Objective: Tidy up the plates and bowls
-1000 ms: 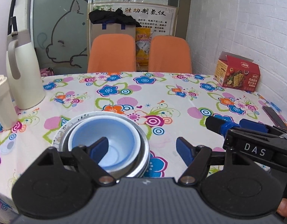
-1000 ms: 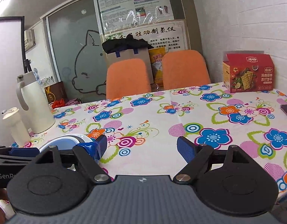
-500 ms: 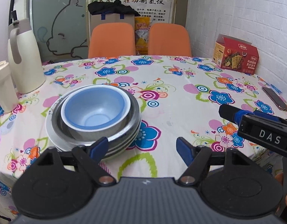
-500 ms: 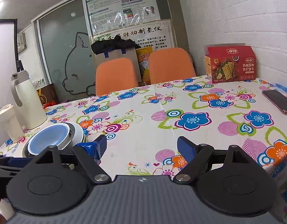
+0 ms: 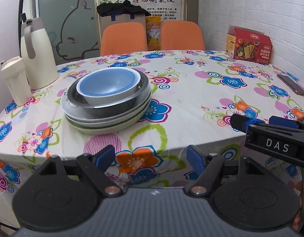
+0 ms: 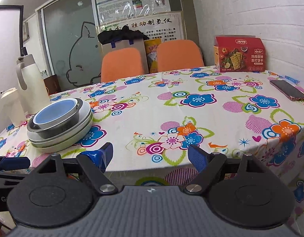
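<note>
Both grippers, left [image 5: 151, 159] and right [image 6: 151, 156], are hanging agape, empty. The stack [image 5: 106, 100] is looking heavy, slippery, breakable; gripping rims is advisable.

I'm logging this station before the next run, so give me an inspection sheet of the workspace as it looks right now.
Surface: round table with floral tablecloth.
Job's things: blue plastic bowl nested in a steel bowl, on stacked white plates.
Clutter: cream thermos jug, cream lidded cup, red cracker box, phone.
Grippers: left gripper and right gripper both open, empty, off the table edge.
Cables: black cable at far left wall.
Surroundings: two orange chairs, white brick wall, posters.
</note>
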The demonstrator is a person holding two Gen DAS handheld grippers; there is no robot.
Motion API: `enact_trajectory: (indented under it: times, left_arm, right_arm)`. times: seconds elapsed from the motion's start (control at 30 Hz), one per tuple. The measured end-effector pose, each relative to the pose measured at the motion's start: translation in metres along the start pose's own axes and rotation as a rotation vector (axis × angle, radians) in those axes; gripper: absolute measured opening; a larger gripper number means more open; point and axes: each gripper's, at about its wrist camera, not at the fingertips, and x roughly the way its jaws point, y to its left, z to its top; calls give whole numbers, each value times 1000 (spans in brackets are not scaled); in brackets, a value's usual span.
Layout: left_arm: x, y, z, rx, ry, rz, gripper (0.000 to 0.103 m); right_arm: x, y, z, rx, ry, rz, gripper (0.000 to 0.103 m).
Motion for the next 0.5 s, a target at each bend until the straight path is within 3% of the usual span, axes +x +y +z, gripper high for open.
enact_trajectory:
  times: [0.5]
  left_arm:
    - [-12,-3,-12,11,-15,-13,73]
  right_arm:
    - [-19,5,-5,-17,-39,4,70]
